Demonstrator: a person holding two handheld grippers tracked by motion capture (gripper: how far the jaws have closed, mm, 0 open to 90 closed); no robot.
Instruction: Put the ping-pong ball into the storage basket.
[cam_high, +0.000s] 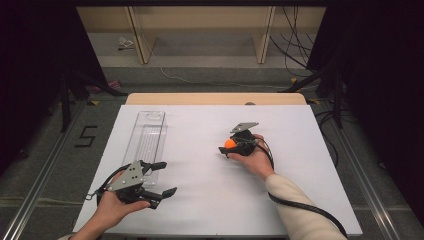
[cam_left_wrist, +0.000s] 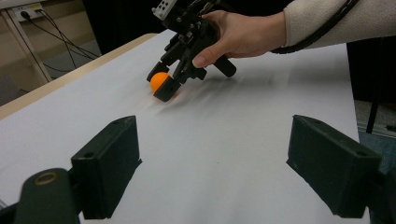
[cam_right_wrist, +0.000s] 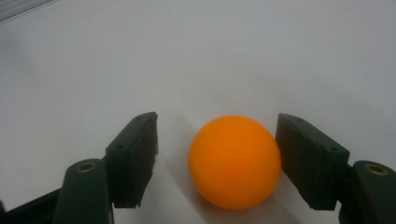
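An orange ball (cam_high: 230, 143) (cam_left_wrist: 160, 81) (cam_right_wrist: 233, 161) rests on the white table sheet (cam_high: 210, 200), right of the middle. My right gripper (cam_high: 227, 146) (cam_left_wrist: 161, 84) (cam_right_wrist: 217, 121) is lowered over it with a jaw on each side. In the right gripper view one jaw touches the ball and a gap remains between the ball and the other jaw. My left gripper (cam_high: 167, 177) (cam_left_wrist: 215, 123) sits near the front left of the table, open wide with nothing between its jaws, and it faces the ball.
A long clear plastic tray (cam_high: 147, 132) lies at the left of the table, just beyond the left gripper. The right gripper's black cable (cam_high: 300, 207) trails off the front right. Wooden shelving legs (cam_high: 264, 35) and loose cables stand behind the table.
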